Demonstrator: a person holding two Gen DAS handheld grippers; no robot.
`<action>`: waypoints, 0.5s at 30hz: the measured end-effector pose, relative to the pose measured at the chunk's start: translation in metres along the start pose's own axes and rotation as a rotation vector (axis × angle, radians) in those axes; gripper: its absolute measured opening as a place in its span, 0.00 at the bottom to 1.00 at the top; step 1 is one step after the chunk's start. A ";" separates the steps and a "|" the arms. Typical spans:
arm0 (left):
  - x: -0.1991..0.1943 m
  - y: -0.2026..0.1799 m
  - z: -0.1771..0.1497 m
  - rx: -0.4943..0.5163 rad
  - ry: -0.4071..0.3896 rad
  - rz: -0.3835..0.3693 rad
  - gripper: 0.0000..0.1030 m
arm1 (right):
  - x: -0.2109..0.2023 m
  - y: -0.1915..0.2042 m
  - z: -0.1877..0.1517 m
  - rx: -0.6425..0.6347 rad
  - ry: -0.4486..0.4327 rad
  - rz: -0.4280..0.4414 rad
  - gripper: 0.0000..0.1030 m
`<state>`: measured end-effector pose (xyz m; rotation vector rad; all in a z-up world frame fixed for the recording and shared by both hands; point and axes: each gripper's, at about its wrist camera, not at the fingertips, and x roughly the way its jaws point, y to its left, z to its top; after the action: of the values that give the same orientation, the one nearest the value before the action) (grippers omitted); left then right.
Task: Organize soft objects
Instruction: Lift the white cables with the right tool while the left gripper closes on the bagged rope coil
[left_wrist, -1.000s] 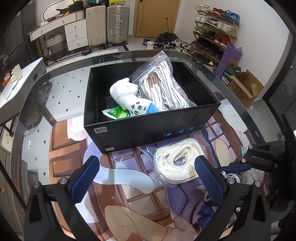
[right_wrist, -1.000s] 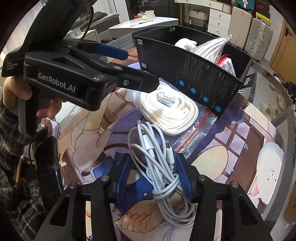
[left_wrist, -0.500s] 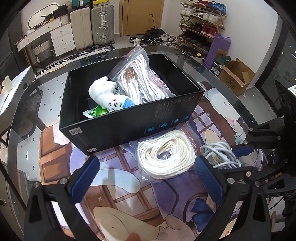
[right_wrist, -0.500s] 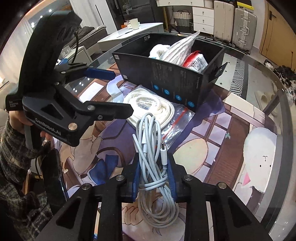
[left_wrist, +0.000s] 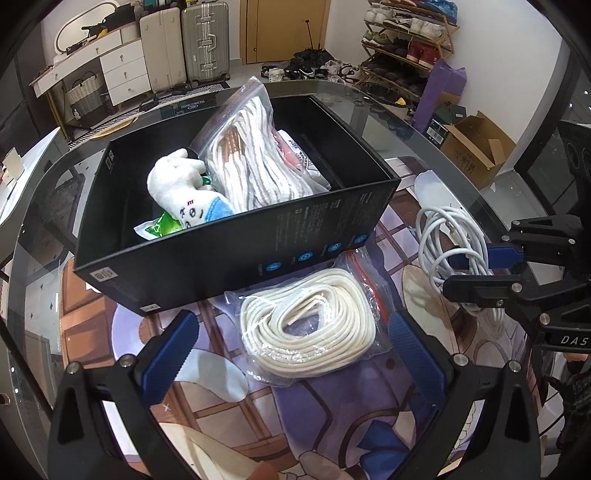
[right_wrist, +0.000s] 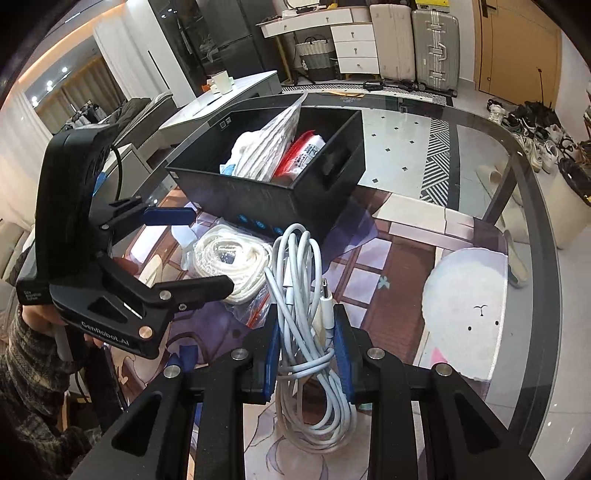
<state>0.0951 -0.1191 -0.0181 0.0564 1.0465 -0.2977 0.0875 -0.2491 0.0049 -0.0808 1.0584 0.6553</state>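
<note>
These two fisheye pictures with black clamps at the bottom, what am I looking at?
A person holds a two-finger gripper in each hand; each carries a camera looking along its fingers. The left view shows the left gripper open above a clear bag of coiled white rope lying on the printed cartoon table mat. The right view shows the right gripper clamped on a bundle of white charging cable. Behind stands an open black cardboard box holding a white plush toy and another rope bag.

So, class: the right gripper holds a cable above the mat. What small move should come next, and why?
Probably carry the cable forward over the box rim. The right gripper is shut on it, clear of the mat, and the box is open-topped just ahead, with room beside the bagged cord.
</note>
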 end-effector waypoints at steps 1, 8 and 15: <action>0.002 -0.001 0.001 -0.002 0.003 0.004 1.00 | -0.001 -0.001 0.001 0.004 -0.005 0.000 0.26; 0.013 -0.005 0.003 -0.016 0.019 0.030 1.00 | -0.002 -0.005 0.009 0.035 -0.034 0.004 0.26; 0.024 -0.014 0.006 -0.007 0.032 0.074 1.00 | -0.002 -0.015 0.014 0.077 -0.058 -0.004 0.26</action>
<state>0.1071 -0.1391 -0.0342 0.0931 1.0745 -0.2267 0.1061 -0.2567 0.0103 0.0030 1.0267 0.6091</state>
